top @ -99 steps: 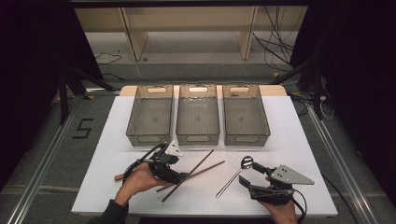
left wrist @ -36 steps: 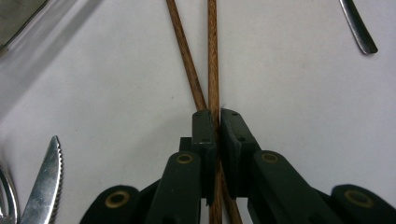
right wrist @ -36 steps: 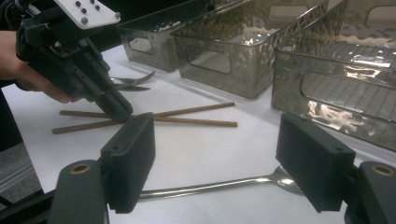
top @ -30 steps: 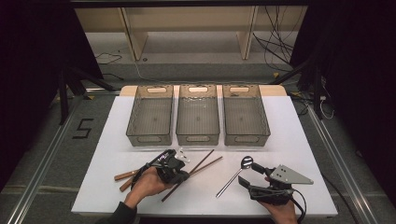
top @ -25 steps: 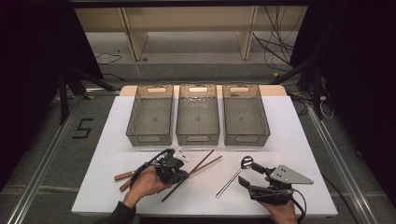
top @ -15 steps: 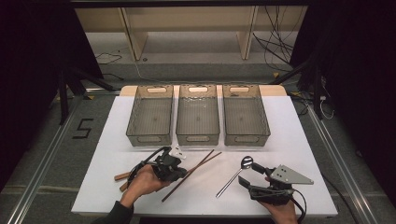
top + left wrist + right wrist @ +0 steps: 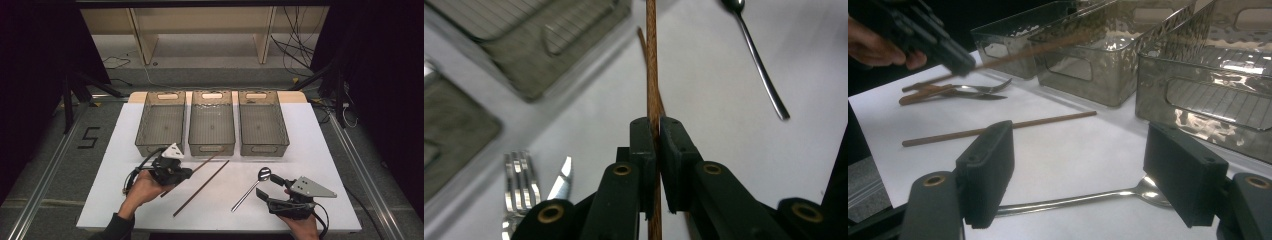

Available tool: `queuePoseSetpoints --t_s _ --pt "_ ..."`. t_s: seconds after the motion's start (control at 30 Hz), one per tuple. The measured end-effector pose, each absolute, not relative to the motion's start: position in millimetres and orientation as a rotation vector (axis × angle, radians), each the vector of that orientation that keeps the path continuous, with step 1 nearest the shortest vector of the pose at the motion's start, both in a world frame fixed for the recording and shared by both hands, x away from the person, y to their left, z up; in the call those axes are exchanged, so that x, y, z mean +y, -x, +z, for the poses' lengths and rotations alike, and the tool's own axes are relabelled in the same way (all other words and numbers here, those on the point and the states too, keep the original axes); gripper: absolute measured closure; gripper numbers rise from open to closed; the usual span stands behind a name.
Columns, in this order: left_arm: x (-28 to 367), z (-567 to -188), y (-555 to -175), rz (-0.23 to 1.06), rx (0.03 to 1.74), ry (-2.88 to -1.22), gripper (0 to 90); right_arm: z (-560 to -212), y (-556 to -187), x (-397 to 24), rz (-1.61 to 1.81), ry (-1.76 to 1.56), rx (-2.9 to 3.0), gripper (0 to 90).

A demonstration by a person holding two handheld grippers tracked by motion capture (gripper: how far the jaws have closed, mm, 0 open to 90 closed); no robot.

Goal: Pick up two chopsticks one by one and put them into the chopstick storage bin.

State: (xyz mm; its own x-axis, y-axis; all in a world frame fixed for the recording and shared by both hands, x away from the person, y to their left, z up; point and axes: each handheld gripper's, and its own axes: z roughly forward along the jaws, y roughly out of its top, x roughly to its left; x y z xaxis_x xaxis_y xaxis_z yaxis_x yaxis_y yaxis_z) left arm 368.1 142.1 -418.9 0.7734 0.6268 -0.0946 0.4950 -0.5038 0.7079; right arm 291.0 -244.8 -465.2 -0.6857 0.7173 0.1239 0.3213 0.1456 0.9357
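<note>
3 bins [image 7: 212,122] behind; 2nd chopstick [image 7: 201,188], spoon [image 7: 248,189] nearby

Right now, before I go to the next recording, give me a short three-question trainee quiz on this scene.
1. True or false: the left hand-held gripper is shut on a wooden chopstick.
2. How many bins stand in the row at the far side of the table?
A) two B) three C) four
3. What lies between the open jaws of the right hand-held gripper?

Key:
1. True; its jaws pinch the stick, and the second chopstick lies on the table.
2. B
3. The handle of a metal spoon, which lies flat on the table, not gripped.
</note>
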Motion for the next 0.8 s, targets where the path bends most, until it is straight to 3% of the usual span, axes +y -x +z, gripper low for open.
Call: queuePoseSetpoints --t_s 0.17,0.8 --pt "159.6 -408.9 -373.6 0.264 0.872 -2.115 84.5 -465.4 -290.9 -244.0 1.557 -0.997 2.081 28.3" --pt "180.5 -381.0 -402.5 0.332 0.918 -2.02 84.6 -465.2 -291.4 -243.5 1.562 -0.999 2.074 22.9"
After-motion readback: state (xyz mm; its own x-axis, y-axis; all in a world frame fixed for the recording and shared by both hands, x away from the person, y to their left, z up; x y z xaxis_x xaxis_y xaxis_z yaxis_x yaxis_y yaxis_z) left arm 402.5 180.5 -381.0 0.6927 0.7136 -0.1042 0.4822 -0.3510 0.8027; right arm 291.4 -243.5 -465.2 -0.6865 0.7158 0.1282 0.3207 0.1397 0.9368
